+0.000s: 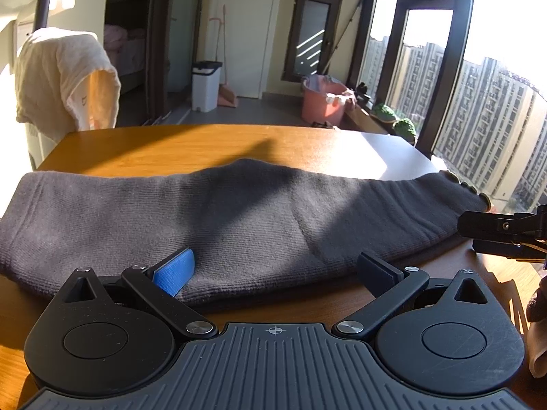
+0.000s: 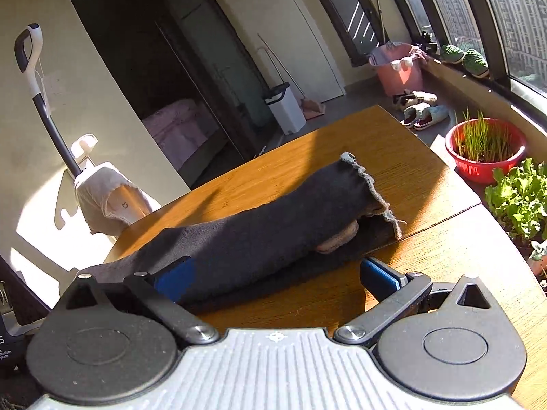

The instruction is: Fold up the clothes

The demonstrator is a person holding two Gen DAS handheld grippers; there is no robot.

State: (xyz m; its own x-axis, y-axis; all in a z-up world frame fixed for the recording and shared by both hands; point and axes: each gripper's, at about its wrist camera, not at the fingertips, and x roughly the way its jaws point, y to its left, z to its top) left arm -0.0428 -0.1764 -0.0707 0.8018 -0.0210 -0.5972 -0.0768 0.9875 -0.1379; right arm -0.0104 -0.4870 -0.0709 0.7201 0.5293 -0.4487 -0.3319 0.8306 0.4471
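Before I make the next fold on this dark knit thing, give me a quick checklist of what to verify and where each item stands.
1. Left gripper open: ok, jaws spread wide at the near edge.
2. Right gripper open: ok, jaws apart, nothing clamped.
3. Dark knit garment flat on the wooden table: not ok, a hump runs along its length and the layers bulge.
4. Frilled cuff tidy: not ok, it gapes and a light lining shows inside.
5. Garment fully on the table: ok in the right wrist view.
6. Edges aligned underneath: cannot tell, the lower layer is mostly hidden.
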